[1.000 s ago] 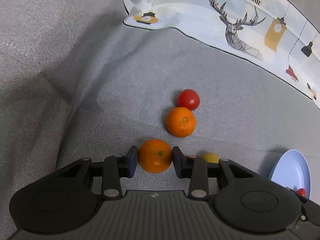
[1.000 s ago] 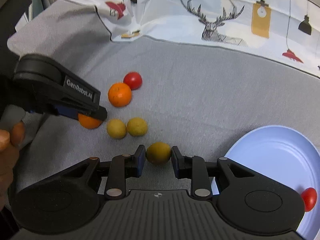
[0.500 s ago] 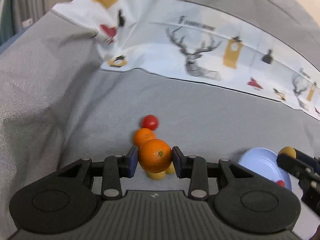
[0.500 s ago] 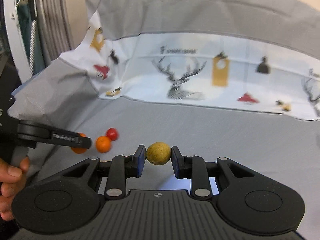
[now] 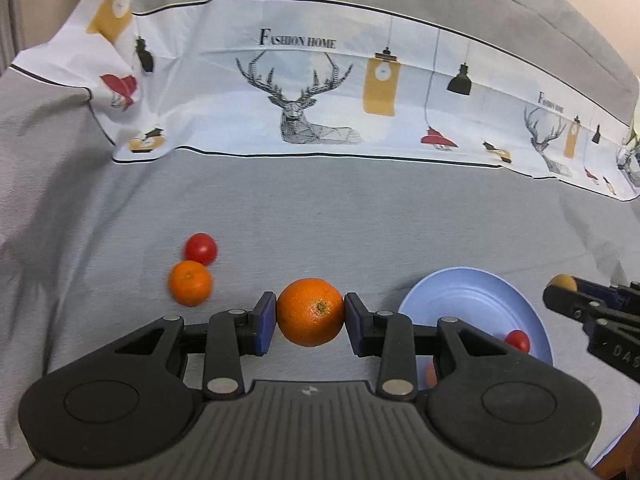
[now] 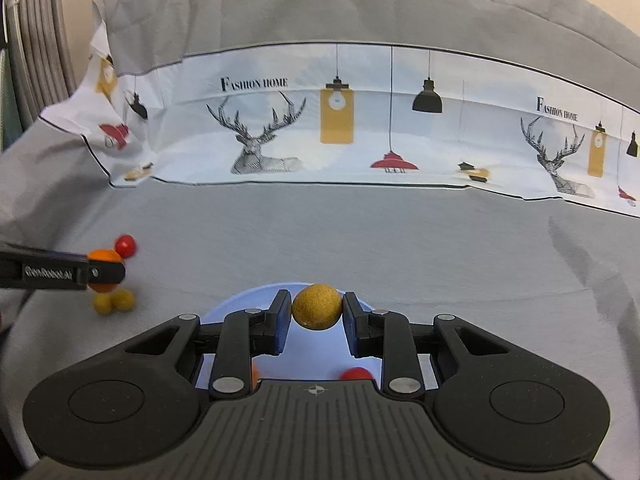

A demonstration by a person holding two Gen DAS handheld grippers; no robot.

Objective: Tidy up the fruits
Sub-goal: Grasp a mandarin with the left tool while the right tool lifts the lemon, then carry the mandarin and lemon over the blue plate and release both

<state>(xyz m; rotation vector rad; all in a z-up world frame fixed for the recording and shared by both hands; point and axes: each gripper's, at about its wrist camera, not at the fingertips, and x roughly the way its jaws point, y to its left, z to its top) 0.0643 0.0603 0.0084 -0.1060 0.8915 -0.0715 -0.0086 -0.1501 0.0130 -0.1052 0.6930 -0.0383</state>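
My left gripper (image 5: 310, 312) is shut on an orange (image 5: 310, 311) and holds it above the grey cloth, left of the light blue plate (image 5: 472, 300). My right gripper (image 6: 317, 307) is shut on a yellow-green fruit (image 6: 317, 306) and holds it over the plate (image 6: 256, 296). The plate holds a red tomato (image 5: 517, 341) and a bit of orange fruit (image 5: 430, 373), mostly hidden. On the cloth lie another orange (image 5: 190, 282), a red tomato (image 5: 201, 248) and two small yellow fruits (image 6: 114, 301).
A white printed cloth with deer and lamps (image 5: 320, 100) stands along the back over the grey cover (image 5: 360, 216). The right gripper shows at the right edge of the left wrist view (image 5: 588, 308); the left gripper shows at the left edge of the right wrist view (image 6: 60, 272).
Both grippers have lifted their fruits off the cloth and moved right. The right gripper now hangs over the plate; the left has come closer to it.
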